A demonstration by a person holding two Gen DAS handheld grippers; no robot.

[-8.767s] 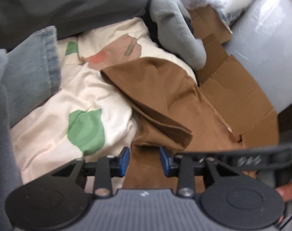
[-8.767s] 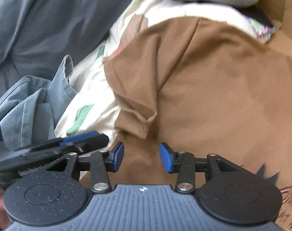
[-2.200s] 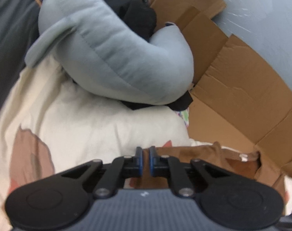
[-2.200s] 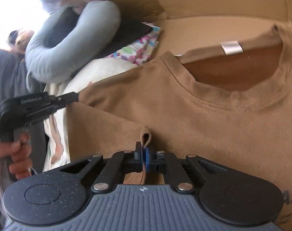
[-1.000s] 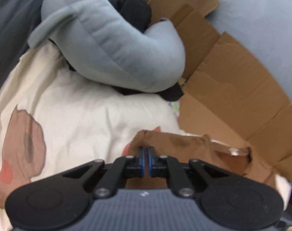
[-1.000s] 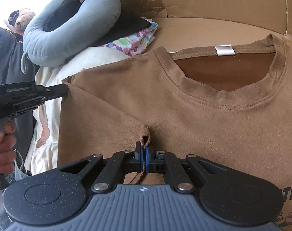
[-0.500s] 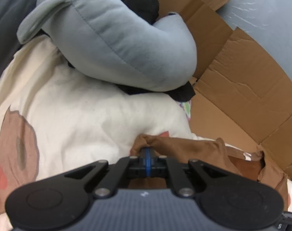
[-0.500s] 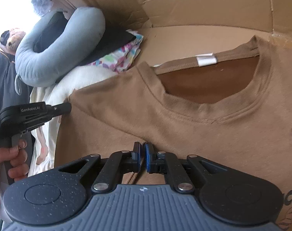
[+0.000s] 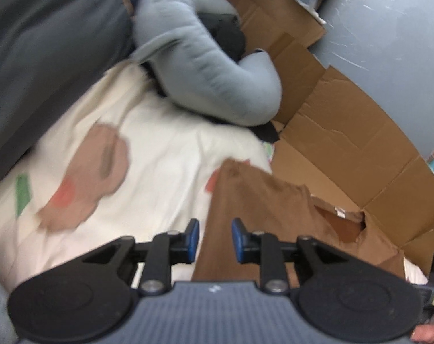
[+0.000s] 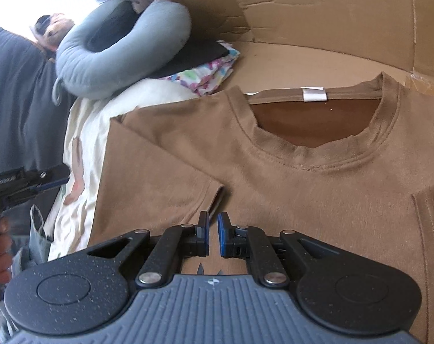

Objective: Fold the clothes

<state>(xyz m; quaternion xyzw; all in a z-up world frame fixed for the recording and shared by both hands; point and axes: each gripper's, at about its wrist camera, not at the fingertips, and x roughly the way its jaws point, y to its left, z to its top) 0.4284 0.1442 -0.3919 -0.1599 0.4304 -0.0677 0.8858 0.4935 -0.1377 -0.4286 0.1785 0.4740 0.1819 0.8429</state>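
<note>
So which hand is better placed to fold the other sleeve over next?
Probably the right: the right gripper hangs over the brown T-shirt near its unfolded side, while the left gripper, fingers opening, sits at the folded edge.

Looks like a home, prob. a bedroom or living area: cream printed bedding (image 9: 165, 157), grey U-shaped cushion (image 10: 122, 48), soft toy (image 10: 55, 30) near a bright window, flattened cardboard (image 9: 345, 154) as work surface w/ brown T-shirt (image 10: 302, 189), folded patterned cloth (image 10: 208, 77). Left view blurred, so room type uncertain.

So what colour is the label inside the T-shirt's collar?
White. The label on the brown T-shirt shows best in the right wrist view.
</note>
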